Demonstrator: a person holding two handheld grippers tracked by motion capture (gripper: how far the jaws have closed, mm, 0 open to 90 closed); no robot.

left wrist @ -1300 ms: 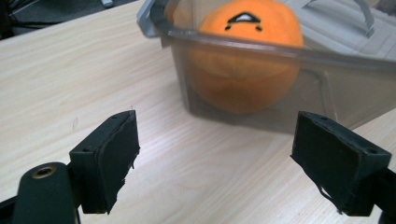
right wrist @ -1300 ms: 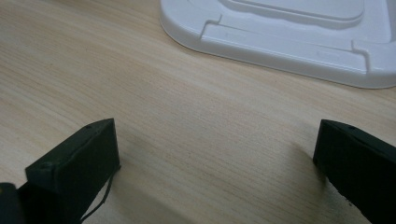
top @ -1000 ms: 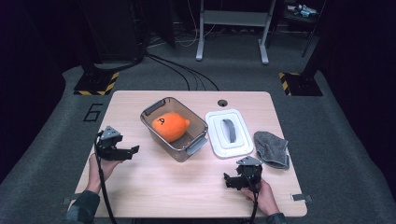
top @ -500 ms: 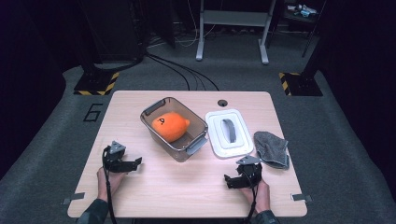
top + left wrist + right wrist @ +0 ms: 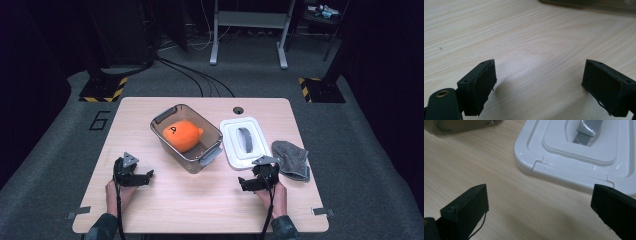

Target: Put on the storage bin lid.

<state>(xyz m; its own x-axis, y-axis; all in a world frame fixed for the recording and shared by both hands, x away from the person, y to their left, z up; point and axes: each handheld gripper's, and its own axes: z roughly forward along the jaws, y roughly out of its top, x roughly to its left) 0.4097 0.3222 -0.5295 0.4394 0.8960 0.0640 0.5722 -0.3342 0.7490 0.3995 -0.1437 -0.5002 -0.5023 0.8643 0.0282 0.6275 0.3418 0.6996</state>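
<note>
Pale wood-grain table; both tools wide, empty; glossy white rectangular lid near right tool

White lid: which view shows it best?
The high view: the whole white lid lies flat beside the bin, grey handle up. The right gripper view shows its near corner and part of the handle between open jaws; the left gripper view shows bare table.

White lid flat beside bin
</note>
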